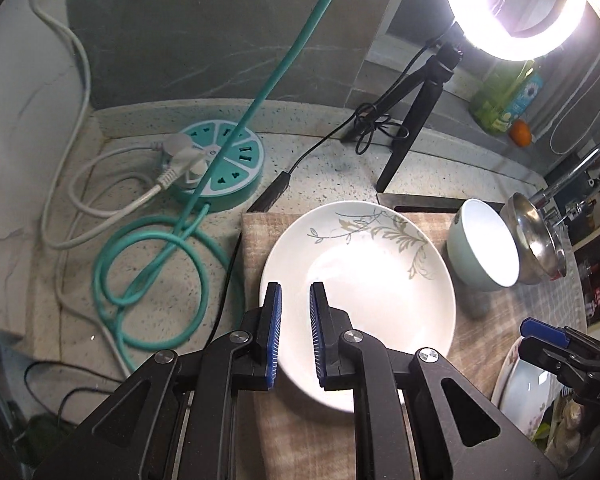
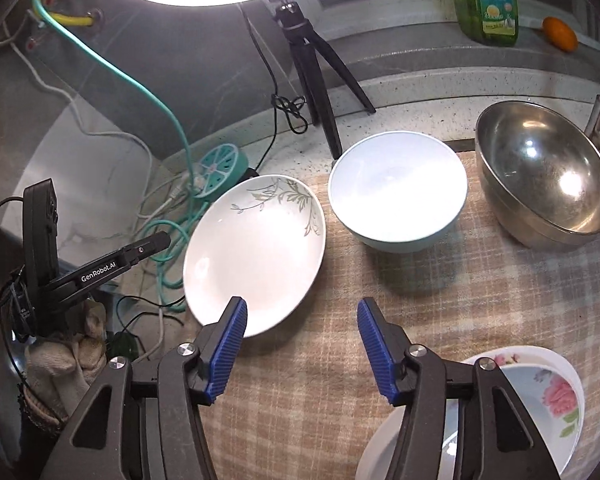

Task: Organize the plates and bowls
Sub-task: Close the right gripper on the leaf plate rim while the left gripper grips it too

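Observation:
A white plate with a leaf pattern (image 1: 360,276) (image 2: 256,252) lies on a checked cloth (image 2: 340,360). A pale blue bowl (image 1: 484,244) (image 2: 398,190) stands to its right, and a steel bowl (image 1: 534,240) (image 2: 544,172) beyond that. A flowered plate (image 1: 524,384) (image 2: 540,396) sits near the front right. My left gripper (image 1: 296,292) hovers over the leaf plate's left rim, jaws a little apart and empty. My right gripper (image 2: 300,312) is open and empty above the cloth, between the leaf plate and the flowered plate.
A teal round power strip (image 1: 220,164) with coiled teal and white cables (image 1: 156,264) lies on the counter to the left. A ring light on a black tripod (image 2: 316,76) stands behind the dishes. A green detergent bottle (image 2: 486,0), an orange fruit (image 2: 560,34) and a faucet (image 1: 580,168) are at the back right.

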{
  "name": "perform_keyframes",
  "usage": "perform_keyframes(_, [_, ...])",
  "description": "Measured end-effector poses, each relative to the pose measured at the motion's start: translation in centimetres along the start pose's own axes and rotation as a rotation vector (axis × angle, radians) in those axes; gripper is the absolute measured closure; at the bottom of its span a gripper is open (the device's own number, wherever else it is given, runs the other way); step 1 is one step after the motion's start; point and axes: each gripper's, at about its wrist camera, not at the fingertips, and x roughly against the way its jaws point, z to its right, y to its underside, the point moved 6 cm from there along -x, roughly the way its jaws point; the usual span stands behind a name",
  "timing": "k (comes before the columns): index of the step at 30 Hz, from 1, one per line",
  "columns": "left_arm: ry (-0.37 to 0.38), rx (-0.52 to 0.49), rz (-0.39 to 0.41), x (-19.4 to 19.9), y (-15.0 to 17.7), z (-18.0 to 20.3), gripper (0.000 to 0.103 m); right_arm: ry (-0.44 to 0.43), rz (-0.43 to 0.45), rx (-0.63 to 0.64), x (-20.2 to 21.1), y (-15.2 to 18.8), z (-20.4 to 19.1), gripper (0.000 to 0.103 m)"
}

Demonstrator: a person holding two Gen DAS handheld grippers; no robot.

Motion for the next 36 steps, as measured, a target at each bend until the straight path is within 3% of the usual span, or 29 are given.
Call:
perform_keyframes(8, [0.006, -0.049, -0.017, -2.1, -1.7, -1.3, 0.09, 0.01, -0.027, -0.02, -2.9, -0.7, -0.7, 0.068])
perform_keyframes(19, [0.051, -0.072, -0.066, -4.3, -1.8, -1.4, 0.09, 0.043, -0.033, -0.07, -4.3, -0.7, 0.2, 0.07])
perform_keyframes(36, [0.032, -0.092, -0.089, -5.2, -1.9, -1.7, 0.09, 0.069, -0.068, -0.053, -6.6, -0.7, -0.4, 0.079])
